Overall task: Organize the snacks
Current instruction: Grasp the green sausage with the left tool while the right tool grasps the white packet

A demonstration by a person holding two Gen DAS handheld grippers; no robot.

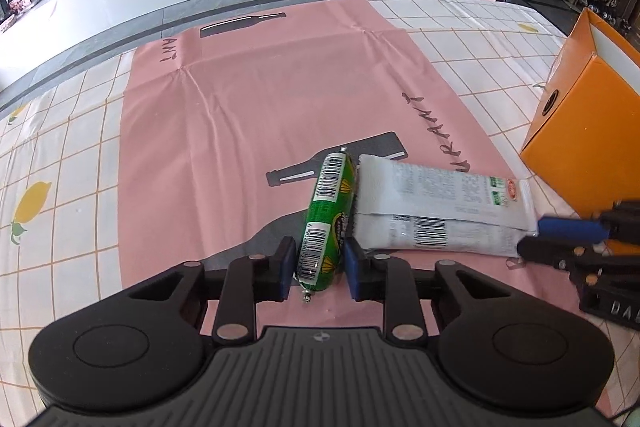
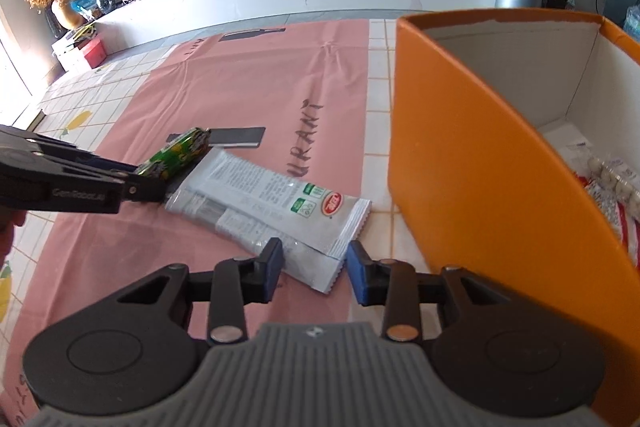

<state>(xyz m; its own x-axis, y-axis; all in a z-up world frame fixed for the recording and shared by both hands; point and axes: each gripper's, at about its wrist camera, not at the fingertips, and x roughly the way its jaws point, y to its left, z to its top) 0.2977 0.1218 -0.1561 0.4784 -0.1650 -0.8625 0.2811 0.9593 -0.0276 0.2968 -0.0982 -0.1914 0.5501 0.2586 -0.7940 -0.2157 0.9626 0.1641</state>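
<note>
**Me:** My left gripper (image 1: 318,263) has its pads closed against the near end of the green sausage (image 1: 328,219), which lies on the pink mat (image 1: 240,99) well to the left of the orange box (image 2: 472,163). My right gripper (image 2: 314,269) has its jaws as narrow as they go, set around the near end of the white packets (image 2: 276,203). Whether the pads truly bite the flat foil there, I can't tell.

**Partner:** So what worries you?

**Me:** Three things. The sausage is round and slick, and I have it only by its end; I judge it could swing or slip out on the lift. It also touches the packets on the side toward the box, so raising one may drag the other. And the packets look like two stacked: a pinch on a thin sealed edge might bring up one and leave the other.

**Partner:** And the box?

**Me:** Its wall stands high just right of the packets. A drooping packet could catch that rim instead of dropping in beside the snacks already inside (image 2: 612,183).
</note>
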